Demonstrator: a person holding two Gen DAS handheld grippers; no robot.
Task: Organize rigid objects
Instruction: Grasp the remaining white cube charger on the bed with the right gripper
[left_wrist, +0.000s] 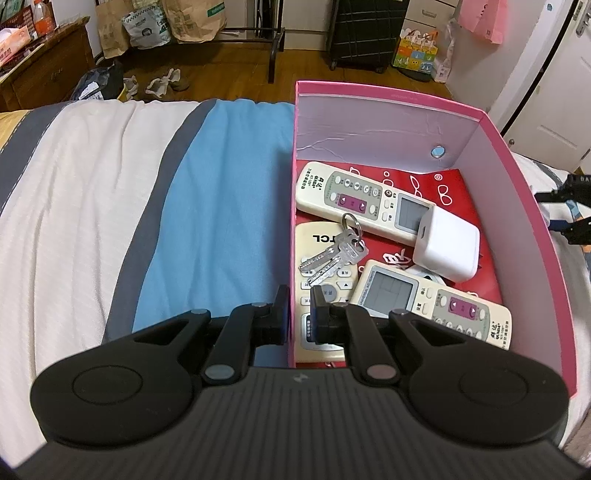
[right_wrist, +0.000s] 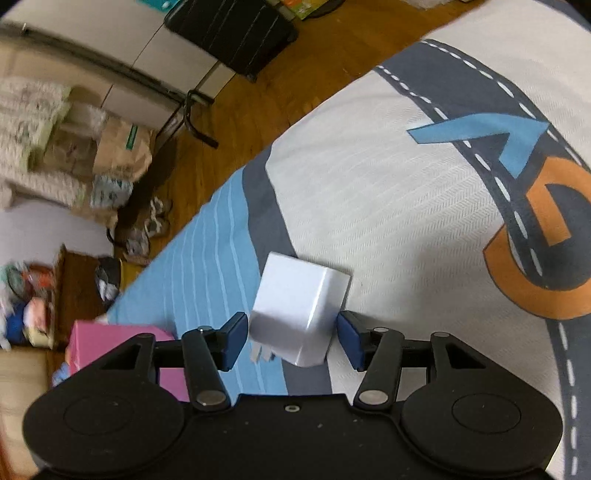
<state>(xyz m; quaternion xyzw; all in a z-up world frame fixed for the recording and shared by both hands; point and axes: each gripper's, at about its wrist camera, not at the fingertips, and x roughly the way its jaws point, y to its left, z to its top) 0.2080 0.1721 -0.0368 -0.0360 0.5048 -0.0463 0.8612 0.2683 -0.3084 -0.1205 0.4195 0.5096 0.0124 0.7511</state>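
A pink box (left_wrist: 532, 236) sits on the bed and holds three remotes (left_wrist: 354, 195), a bunch of keys (left_wrist: 334, 254) and a white charger (left_wrist: 447, 247). My left gripper (left_wrist: 300, 314) is shut on the box's left wall, one finger inside and one outside. In the right wrist view a second white charger (right_wrist: 301, 310), prongs toward me, lies on the bedsheet between the fingers of my right gripper (right_wrist: 291, 339). The jaws are open, with small gaps on both sides of the charger. The pink box (right_wrist: 110, 343) shows at lower left.
The bed (left_wrist: 110, 184) has a white, grey and blue cover; its edge drops to a wooden floor (left_wrist: 236, 62) with shoes, paper bags, a rack and a black suitcase (left_wrist: 365, 33). My right gripper (left_wrist: 569, 210) shows beyond the box's right wall.
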